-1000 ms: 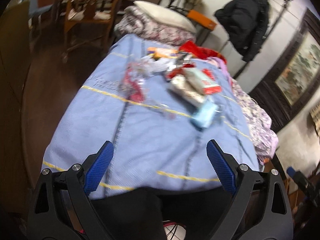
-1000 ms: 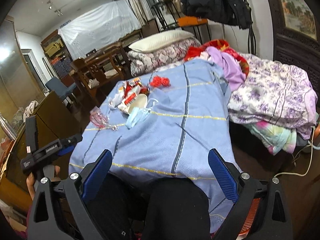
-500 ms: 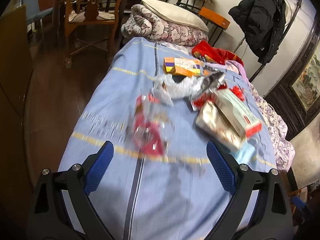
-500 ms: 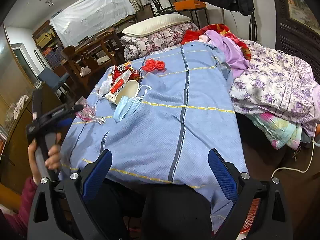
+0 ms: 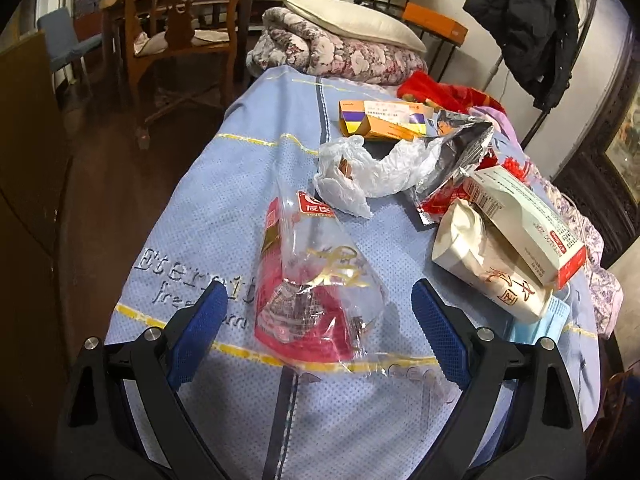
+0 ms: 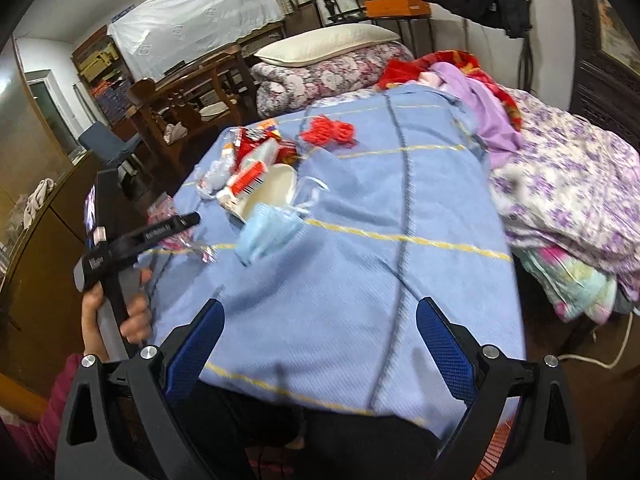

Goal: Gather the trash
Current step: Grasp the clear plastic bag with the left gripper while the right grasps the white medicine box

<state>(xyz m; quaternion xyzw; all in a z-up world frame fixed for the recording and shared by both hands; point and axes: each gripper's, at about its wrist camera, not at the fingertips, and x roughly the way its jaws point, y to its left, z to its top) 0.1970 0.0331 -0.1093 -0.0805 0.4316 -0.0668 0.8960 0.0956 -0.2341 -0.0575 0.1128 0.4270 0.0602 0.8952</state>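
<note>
Trash lies on a blue blanket [image 5: 224,216]. A clear and red plastic wrapper [image 5: 312,292] lies between the fingers of my open left gripper [image 5: 316,324], just above the blanket. Beyond it are a crumpled white bag [image 5: 360,172], a foil packet [image 5: 460,148], an orange box [image 5: 380,120], a white and red carton [image 5: 528,224], a paper cup [image 5: 484,264] and a blue face mask [image 5: 540,320]. My right gripper [image 6: 318,340] is open and empty over the blanket's near edge; the mask [image 6: 268,236] and the left gripper [image 6: 176,224] show ahead to its left.
A folded floral quilt with a pillow [image 5: 344,44] sits at the far end. Red and purple clothes [image 6: 472,92] and a floral sheet [image 6: 572,184] lie on the right. A wooden chair [image 5: 172,40] stands on the left. A black coat [image 5: 528,28] hangs behind.
My left gripper has moved forward over the blanket until the red wrapper lies between its fingers. My right gripper has come closer to the blanket's near edge.
</note>
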